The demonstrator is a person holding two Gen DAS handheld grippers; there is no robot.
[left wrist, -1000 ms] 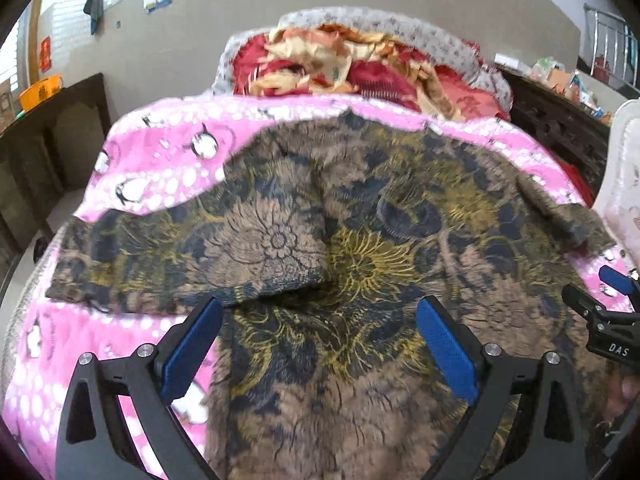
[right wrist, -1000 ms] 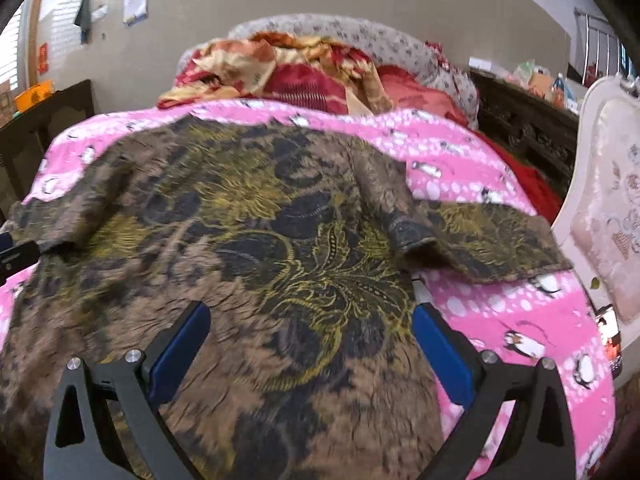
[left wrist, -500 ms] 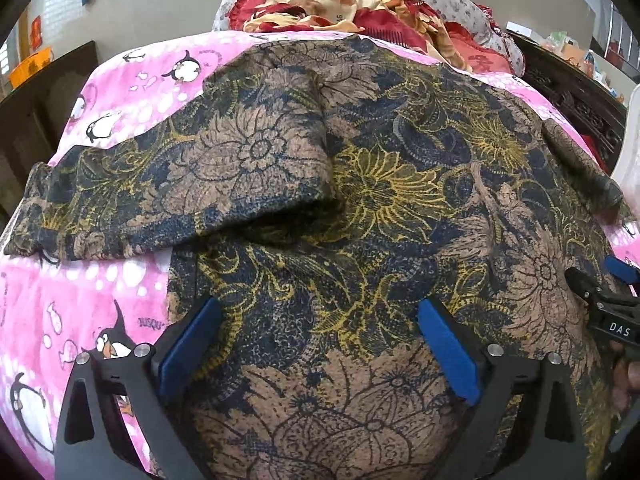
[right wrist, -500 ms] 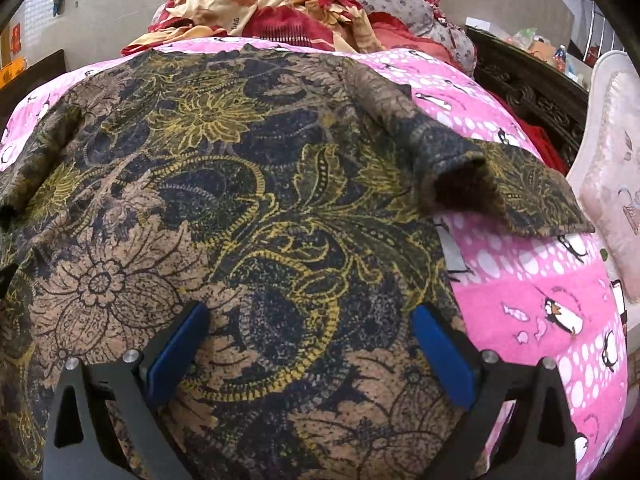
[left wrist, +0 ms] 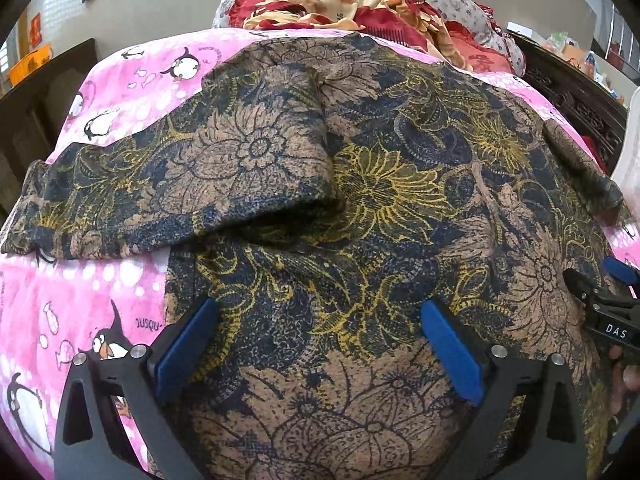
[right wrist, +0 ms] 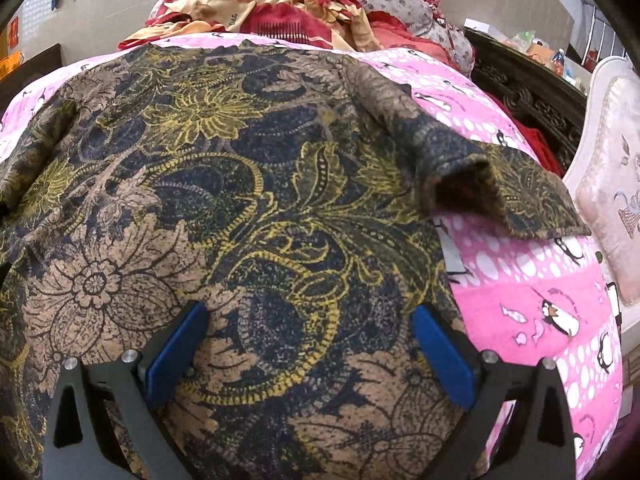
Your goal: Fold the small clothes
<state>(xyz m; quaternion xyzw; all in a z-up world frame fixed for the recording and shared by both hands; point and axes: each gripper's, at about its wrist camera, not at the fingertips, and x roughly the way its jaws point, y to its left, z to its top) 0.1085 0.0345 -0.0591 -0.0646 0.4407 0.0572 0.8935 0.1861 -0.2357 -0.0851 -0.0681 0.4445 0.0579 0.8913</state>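
A brown, navy and yellow floral shirt (left wrist: 392,200) lies spread flat on a pink penguin bedsheet (left wrist: 80,292); it also fills the right wrist view (right wrist: 240,200). Its left sleeve (left wrist: 168,196) sticks out to the left, its right sleeve (right wrist: 500,188) to the right. My left gripper (left wrist: 320,344) is open and empty, close over the shirt's lower left part. My right gripper (right wrist: 308,344) is open and empty, close over the lower right part, and its tip shows in the left wrist view (left wrist: 600,304).
A heap of red and cream bedding (left wrist: 360,4) lies at the head of the bed. A dark carved wooden bed frame (right wrist: 532,96) runs along the right. A cream padded chair (right wrist: 612,184) stands at the right edge. Dark furniture (left wrist: 44,92) stands left.
Both grippers have dropped lower and closer to the shirt, which now fills most of both views. Both stay open and empty. The shirt has not moved.
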